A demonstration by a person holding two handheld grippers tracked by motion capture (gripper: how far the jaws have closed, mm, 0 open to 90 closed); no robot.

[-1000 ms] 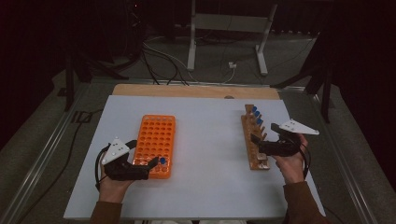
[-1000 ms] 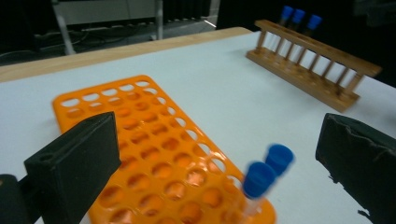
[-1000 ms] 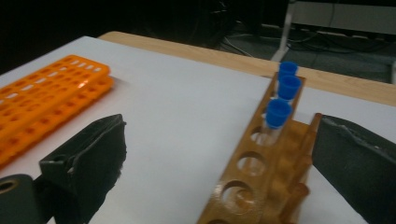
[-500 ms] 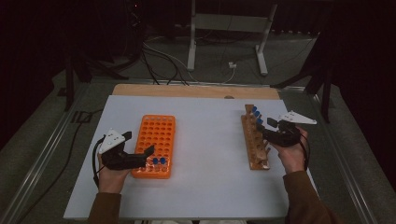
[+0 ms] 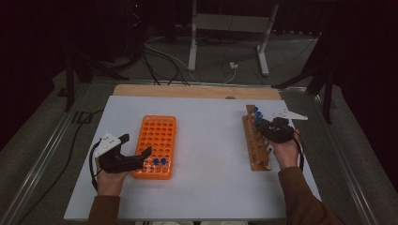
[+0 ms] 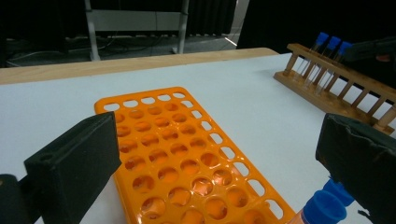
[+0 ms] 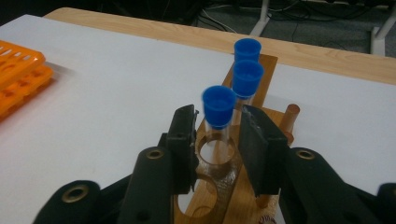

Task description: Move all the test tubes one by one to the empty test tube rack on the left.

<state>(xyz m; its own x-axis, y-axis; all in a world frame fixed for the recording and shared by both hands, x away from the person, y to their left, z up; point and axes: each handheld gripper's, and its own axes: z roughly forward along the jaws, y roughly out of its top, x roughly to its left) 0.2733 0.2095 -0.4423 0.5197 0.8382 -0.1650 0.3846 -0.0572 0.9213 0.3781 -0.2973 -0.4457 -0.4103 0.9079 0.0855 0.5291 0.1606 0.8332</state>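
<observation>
Where the white table ends, dark floor carries cables.

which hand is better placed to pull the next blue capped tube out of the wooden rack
Right. The right gripper has just been closing its jaws around the nearest tube in the wooden rack. The left gripper sits open by the orange rack, far across the table.
</observation>
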